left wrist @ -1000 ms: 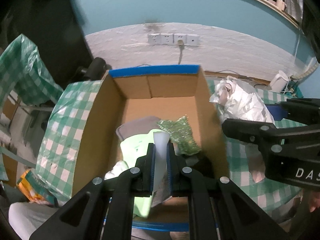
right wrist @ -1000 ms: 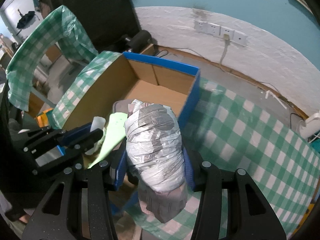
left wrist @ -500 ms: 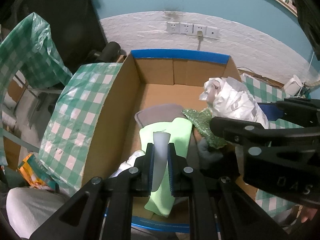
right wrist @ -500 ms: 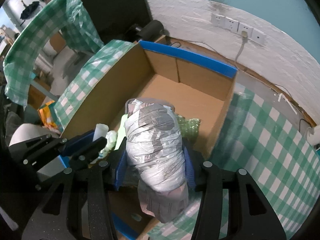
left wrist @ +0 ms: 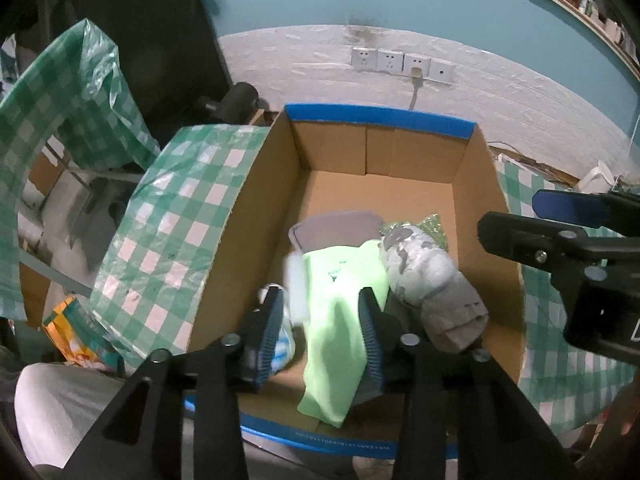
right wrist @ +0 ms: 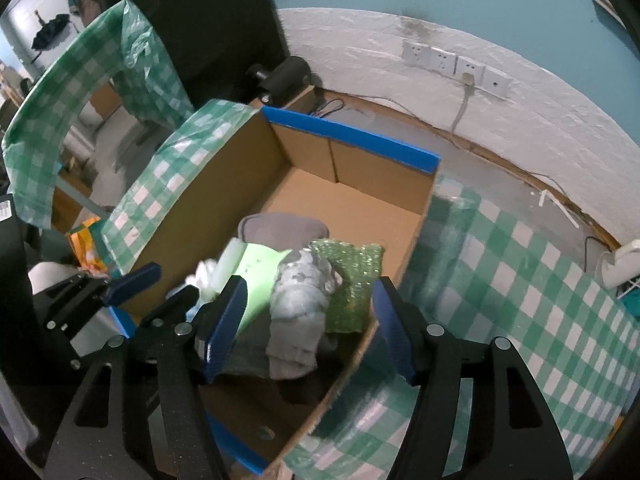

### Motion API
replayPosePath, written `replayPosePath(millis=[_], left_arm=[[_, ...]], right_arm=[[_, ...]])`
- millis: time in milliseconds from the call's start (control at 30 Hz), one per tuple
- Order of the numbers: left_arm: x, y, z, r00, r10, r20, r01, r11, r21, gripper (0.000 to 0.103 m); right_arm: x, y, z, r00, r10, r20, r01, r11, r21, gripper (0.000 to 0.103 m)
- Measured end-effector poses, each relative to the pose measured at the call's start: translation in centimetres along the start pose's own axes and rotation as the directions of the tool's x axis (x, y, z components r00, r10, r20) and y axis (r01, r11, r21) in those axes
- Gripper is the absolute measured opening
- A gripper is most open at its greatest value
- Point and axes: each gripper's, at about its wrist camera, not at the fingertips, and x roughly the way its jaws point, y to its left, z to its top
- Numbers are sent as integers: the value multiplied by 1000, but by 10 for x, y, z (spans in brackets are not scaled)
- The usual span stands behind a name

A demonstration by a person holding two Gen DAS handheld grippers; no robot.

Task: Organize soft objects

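Left wrist view: the left gripper (left wrist: 322, 322) stands wide apart over the cardboard box (left wrist: 256, 200), holding nothing — a green cloth (left wrist: 340, 304) and a white tube (left wrist: 298, 288) lie below it.

Right wrist view: the right gripper (right wrist: 308, 320) is spread wide, empty — the wrapped bundle (right wrist: 300, 304) lies in the box at lower centre, beside a green scrubber (right wrist: 352, 280).

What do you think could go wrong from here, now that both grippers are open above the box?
The left gripper straddles the lime green cloth; closing or lifting could snag it back out. The white foam piece looks mid-fall and might lodge against the cardboard box wall. The grey bundle lies on the pile and may roll.
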Motion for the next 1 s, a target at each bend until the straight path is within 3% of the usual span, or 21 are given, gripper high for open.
replayPosePath(millis=[300, 633, 833, 1000], left_arm=[[-34, -9, 2, 998, 0, 62, -3, 999, 46, 79], [-59, -18, 3, 995, -42, 91, 36, 997, 61, 89], [-74, -25, 2, 994, -34, 100, 27, 997, 66, 97], [-97, -36, -1, 986, -13, 168, -6, 994, 110, 101]], right_arm=[[-39, -6, -13, 998, -35, 45, 36, 999, -8, 66], [-87, -24, -37, 992, -63, 113, 60, 998, 29, 67], [-109, -31, -48, 987, -63, 150, 59, 998, 35, 68], [-121, -38, -54, 982, -63, 176, 55, 997, 47, 69]])
